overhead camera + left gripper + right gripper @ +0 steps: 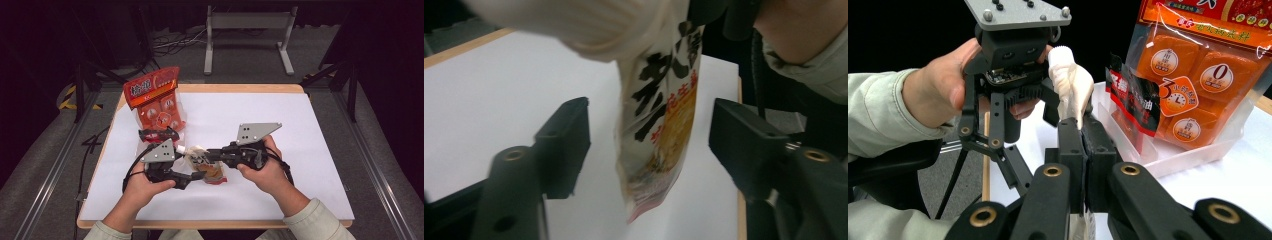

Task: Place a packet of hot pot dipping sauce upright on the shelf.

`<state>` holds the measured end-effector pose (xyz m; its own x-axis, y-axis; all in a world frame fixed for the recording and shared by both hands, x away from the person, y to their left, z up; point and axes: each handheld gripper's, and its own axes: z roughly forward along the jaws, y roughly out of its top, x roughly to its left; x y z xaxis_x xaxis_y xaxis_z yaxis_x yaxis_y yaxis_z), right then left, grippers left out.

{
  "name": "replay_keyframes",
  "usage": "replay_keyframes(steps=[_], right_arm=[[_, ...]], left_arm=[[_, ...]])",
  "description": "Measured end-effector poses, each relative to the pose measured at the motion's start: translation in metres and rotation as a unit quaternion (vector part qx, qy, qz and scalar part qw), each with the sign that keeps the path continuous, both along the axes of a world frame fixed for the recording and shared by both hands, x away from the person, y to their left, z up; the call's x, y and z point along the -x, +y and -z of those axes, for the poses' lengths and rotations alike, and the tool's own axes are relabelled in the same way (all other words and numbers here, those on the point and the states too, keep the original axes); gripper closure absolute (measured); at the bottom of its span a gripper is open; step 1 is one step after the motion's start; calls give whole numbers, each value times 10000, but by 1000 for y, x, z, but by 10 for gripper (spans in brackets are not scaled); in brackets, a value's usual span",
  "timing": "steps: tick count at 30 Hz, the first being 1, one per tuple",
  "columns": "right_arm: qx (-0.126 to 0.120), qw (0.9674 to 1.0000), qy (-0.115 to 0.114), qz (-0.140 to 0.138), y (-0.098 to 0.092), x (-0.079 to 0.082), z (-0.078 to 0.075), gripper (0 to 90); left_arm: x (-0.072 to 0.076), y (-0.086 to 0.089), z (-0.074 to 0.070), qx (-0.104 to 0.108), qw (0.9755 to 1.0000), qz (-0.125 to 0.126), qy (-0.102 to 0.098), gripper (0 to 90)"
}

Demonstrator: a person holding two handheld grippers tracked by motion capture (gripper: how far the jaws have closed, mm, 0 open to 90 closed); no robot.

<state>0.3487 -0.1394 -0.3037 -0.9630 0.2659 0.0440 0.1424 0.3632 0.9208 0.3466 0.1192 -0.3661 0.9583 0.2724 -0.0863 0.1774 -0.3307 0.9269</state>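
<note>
A white sheet covers the wooden desk (310, 130); mid-desk, the right claw (207, 154) pinches a crinkly snack packet (210, 170) before an orange bag (157, 100). The left claw (649, 145) is spread around the glossy hanging packet (664, 125). The right claw's (1082, 131) jaws clamp its white crimped top (1070, 85), left of a clear tray (1173, 155).

Right half of table (300, 130) bare, free passage. Left rear blocked by orange snack bag (157, 100) in clear tray (1168, 155); dark packet (158, 134) beside.
</note>
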Motion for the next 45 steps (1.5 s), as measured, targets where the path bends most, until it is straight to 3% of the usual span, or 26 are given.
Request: replay_keyframes(steps=[2,5,12,14,25,32,38,42,45], right_arm=[[-18,10000,-6,-21,1,0,0,891],[-16,10000,-21,-45,2,0,0,890],[1,10000,-62,-50,5,2,1,890],[-19,10000,-61,-48,4,1,1,889],[-44,9999,-125,-13,2,0,2,872],[-153,9995,-244,99,0,-2,3,773],[-266,9989,-284,267,-7,-6,3,514],[-278,9987,-271,339,-11,-8,3,484],[-240,9984,-297,409,-15,-10,3,460]], left_arm=[[0,0,0,-19,10000,35,-50,470],[-1,0,0,-75,9999,9,-70,495],[-1,3,0,-147,9998,96,44,700],[-1,4,0,-117,9998,120,76,725],[-1,0,-7,-390,9988,287,86,839],[-4,3,-19,-766,9967,264,-35,857],[-8,15,-27,-988,9948,262,-32,860],[-10,25,-33,-1089,9938,219,-37,860],[-13,40,-37,-1101,9939,53,-51,860]])
